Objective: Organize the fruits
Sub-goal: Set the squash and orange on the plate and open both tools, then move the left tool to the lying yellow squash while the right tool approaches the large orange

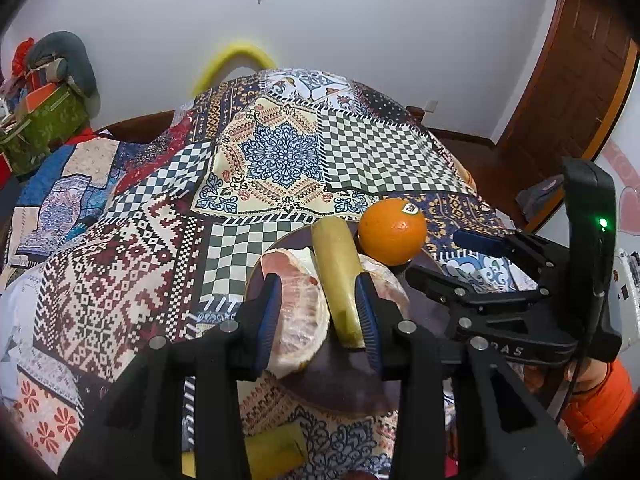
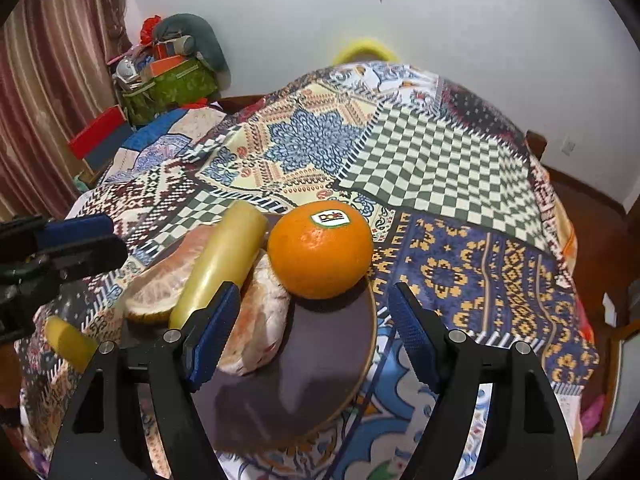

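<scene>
A dark round plate (image 1: pixel 352 380) (image 2: pixel 320 360) lies on the patchwork cloth. On it rest two peeled pomelo pieces (image 1: pixel 296 312) (image 2: pixel 256 320), a pale yellow stick of fruit (image 1: pixel 340 280) (image 2: pixel 224 256) laid across them, and an orange (image 1: pixel 392 232) (image 2: pixel 320 248) with a sticker at the far rim. My right gripper (image 2: pixel 316 292) (image 1: pixel 436 254) stands open just short of the orange, pads clear of it. My left gripper (image 1: pixel 320 312) (image 2: pixel 76 240) hovers over the plate's left side, its jaws a narrow gap apart with nothing in them. A second yellow piece (image 2: pixel 68 340) (image 1: pixel 272 456) lies on the cloth beside the plate.
The patterned cloth (image 2: pixel 440 168) covers the whole round table. A green box with clutter (image 2: pixel 168 84) and a red box (image 2: pixel 100 132) stand at the back left. A wooden door (image 1: pixel 580 80) is at the right. An orange sleeve (image 1: pixel 596 400) shows behind the right gripper.
</scene>
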{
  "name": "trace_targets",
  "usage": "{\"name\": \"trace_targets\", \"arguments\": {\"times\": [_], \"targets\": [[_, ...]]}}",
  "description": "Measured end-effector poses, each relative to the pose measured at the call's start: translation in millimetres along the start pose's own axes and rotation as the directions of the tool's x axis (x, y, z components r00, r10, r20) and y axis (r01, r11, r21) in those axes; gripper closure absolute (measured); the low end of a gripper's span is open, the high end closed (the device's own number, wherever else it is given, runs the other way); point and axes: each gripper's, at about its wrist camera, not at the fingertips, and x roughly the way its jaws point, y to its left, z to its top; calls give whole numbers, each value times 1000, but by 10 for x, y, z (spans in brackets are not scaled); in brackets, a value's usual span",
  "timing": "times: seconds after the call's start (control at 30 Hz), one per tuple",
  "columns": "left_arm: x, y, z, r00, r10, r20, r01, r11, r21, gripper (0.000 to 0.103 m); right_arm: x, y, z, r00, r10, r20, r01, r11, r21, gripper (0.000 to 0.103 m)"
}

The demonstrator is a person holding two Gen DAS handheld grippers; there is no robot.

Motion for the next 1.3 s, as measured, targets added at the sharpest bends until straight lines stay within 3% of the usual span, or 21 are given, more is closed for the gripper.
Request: {"name": "trace_targets", "arguments": {"times": [0.4, 0.63, 0.77, 0.97, 1.3], "targets": [[-644, -71, -148, 998, -10, 62, 10, 1000, -3, 66, -759, 258, -89, 993, 9, 121, -12, 1000, 22, 29], [-1051, -78, -342, 994, 8, 106, -9, 1000, 1, 56, -1098, 401, -245, 987, -3, 163, -1, 1000, 24, 28], [-1163, 2, -498, 994, 20, 107, -19, 1000, -12, 45, -1170, 411, -398, 985, -25, 170, 17, 999, 48, 28], [-1105, 186, -701, 997, 37, 65, -36, 999, -4, 43, -1115, 421, -658, 991, -50, 126, 40, 996, 83, 27], [-689, 634, -1029, 994, 91, -63, -94, 994, -57, 43, -898, 401, -1164, 998, -62, -7, 62, 986, 157, 27]]}}
